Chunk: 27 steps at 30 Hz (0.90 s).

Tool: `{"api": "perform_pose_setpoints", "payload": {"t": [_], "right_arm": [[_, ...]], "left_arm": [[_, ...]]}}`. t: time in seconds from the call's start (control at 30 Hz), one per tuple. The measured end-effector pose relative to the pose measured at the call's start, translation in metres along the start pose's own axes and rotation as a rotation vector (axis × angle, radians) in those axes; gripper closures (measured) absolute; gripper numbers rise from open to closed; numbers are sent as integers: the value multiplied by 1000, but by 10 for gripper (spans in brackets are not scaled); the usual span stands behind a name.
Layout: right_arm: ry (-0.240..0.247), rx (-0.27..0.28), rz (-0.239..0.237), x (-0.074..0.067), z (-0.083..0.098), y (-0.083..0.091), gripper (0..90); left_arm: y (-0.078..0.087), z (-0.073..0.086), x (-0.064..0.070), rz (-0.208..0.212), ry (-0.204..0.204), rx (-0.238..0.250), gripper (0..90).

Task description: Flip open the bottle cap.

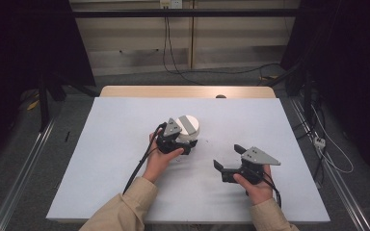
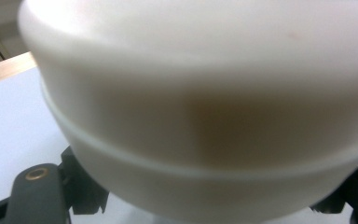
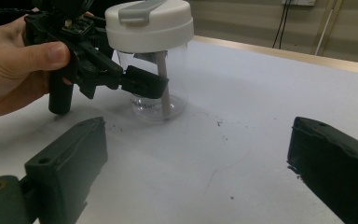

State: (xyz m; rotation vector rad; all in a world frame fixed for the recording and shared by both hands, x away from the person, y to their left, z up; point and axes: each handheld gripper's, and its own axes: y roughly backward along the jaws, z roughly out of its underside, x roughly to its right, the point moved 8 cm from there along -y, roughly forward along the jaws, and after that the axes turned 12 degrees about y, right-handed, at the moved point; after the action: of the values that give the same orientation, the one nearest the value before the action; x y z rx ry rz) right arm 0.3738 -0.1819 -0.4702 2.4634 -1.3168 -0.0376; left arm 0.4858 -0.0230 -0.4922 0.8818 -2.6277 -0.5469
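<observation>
The right tongs (image 1: 225, 158) sit nearest the person, toward the near right part of the worktop (image 1: 101, 159). The right hand (image 1: 255, 185) holds them low over the surface. Their jaws stand wide apart with nothing between them; in the right gripper view the two black jaws frame bare worktop, and a few dark specks lie on the surface ahead of them.

The left tongs (image 1: 189, 144) are farther in, near the middle of the worktop. The left hand (image 1: 160, 159) grips their body, and a black cable (image 1: 137, 168) trails from them back toward the near edge. The jaws point toward the far right and are drawn narrow onto a cup (image 1: 188, 130). In the right gripper view one black jaw lies across the clear wall of the cup (image 3: 161, 88), below its lid. In the left gripper view the white lid (image 2: 205, 93) sits right in front of the camera, blurred, with a jaw tip at each lower corner.

The cup stands upright on the worktop, near its middle and slightly toward the far edge, well apart from the right tongs. Its body is clear, and a pale straw (image 3: 164, 86) runs down inside it. The lid (image 3: 149, 23) is white with a grey flap (image 3: 137, 11) on top.

Beyond the worktop's far edge, cables (image 1: 212, 72) lie on the floor.
</observation>
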Motion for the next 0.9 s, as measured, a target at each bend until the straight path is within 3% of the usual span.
{"api": "perform_pose_setpoints", "payload": {"t": [0.2, 0.37, 0.5, 0.9], "right_arm": [[11, -18, 10, -1, -4, -7, 64], [12, -22, 16, -1, -8, -12, 148], [14, -26, 16, -2, -12, -17, 283], [19, -53, -62, -14, -31, -34, 678]], "left_arm": [[0, 0, 0, 1, 0, 1, 185], [0, 0, 0, 2, 1, -1, 186], [0, 0, 0, 2, 1, -1, 186], [0, 0, -1, 0, -2, -1, 186]]}}
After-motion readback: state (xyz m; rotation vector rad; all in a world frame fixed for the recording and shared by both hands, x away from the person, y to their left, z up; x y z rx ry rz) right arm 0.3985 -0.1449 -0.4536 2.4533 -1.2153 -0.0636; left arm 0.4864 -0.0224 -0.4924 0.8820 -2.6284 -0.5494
